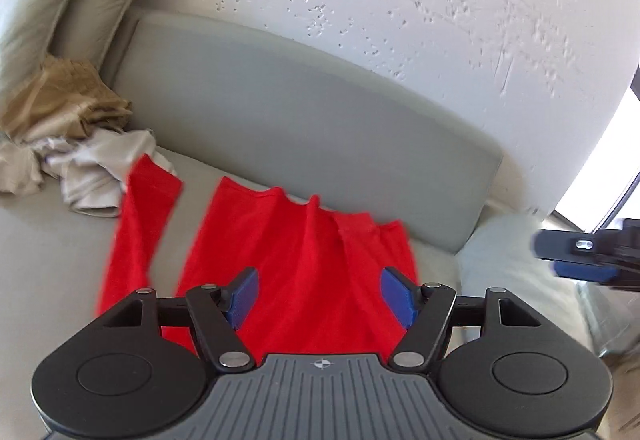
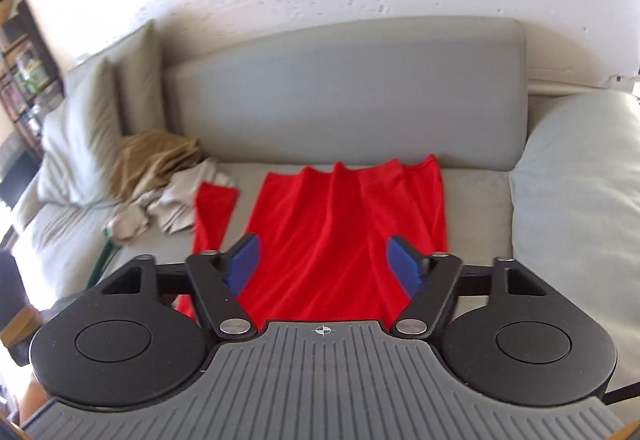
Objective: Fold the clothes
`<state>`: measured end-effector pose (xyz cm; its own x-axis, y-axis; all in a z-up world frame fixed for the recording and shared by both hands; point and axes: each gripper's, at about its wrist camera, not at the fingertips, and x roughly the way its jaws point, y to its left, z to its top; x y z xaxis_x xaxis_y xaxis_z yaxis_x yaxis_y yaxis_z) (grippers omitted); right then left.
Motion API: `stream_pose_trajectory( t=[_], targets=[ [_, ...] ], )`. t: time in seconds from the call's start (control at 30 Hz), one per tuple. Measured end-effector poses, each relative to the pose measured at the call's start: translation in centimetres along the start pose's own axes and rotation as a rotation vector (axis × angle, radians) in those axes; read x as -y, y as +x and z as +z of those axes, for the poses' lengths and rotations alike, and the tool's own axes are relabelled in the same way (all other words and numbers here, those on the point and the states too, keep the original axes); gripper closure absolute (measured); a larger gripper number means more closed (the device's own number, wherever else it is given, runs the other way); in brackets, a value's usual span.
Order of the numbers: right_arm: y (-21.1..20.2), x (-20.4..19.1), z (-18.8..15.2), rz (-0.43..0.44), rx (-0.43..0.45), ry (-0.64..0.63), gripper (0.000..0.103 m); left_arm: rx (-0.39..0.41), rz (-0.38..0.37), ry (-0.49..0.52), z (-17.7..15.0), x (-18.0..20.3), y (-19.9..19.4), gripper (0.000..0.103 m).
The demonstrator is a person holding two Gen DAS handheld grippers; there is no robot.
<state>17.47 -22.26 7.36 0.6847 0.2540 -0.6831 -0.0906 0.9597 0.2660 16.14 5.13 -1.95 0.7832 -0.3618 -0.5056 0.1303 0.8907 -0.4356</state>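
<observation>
Both grippers hang above the red shirt (image 2: pixel 344 232), fingers spread wide and holding nothing. The left gripper (image 1: pixel 318 296) has its blue pads (image 1: pixel 244 294) apart over the cloth; the right gripper (image 2: pixel 322 262) looks the same. That shirt lies rumpled on the grey sofa (image 2: pixel 344 92) seat, its far edge against the backrest, one sleeve (image 2: pixel 212 216) out to the side. Beyond the sleeve sits a heap of beige and tan clothes (image 2: pixel 160 176), touching it, with pillows (image 2: pixel 80 136) behind.

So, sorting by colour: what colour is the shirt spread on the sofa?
Plain red shirt, no pattern visible; clearest in the right wrist view.
</observation>
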Motion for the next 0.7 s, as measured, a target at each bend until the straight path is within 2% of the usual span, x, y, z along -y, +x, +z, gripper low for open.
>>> stream_pose_trajectory(
  t=[0.03,0.07,0.13,0.2,0.27,0.37,0.53,0.7],
  targets=[
    [1.9,0.5,0.6,-0.006,-0.010,0.004,0.038,0.029,-0.044,-0.042,-0.5,-1.1,0.6,0.037],
    [3.8,1.0,1.1,-0.012,-0.021,0.007,0.040,0.044,-0.058,-0.073,-0.9,-2.1,1.5,0.039],
    [7.6,1.9,2.2,-0.025,-0.041,0.015,0.041,0.010,-0.002,-0.116,-0.7,-3.4,3.2,0.043],
    [11.4,2.9,3.4,-0.037,-0.062,0.022,0.043,-0.003,0.039,-0.162,0.0,-4.4,4.2,0.043],
    [15.2,3.9,4.5,-0.050,-0.083,0.029,0.047,0.004,0.047,-0.191,0.5,-5.1,5.3,0.042],
    [20.9,5.4,6.2,-0.068,-0.114,0.040,0.060,-0.046,0.066,-0.202,0.7,-5.3,7.4,0.042],
    [29.3,7.6,6.8,-0.148,-0.161,-0.003,0.060,-0.114,0.071,-0.159,-0.1,-5.0,9.5,0.042],
    [33.3,8.5,6.4,-0.150,-0.183,-0.015,0.060,-0.137,0.081,-0.157,-0.3,-5.2,10.3,0.042]
  ],
)
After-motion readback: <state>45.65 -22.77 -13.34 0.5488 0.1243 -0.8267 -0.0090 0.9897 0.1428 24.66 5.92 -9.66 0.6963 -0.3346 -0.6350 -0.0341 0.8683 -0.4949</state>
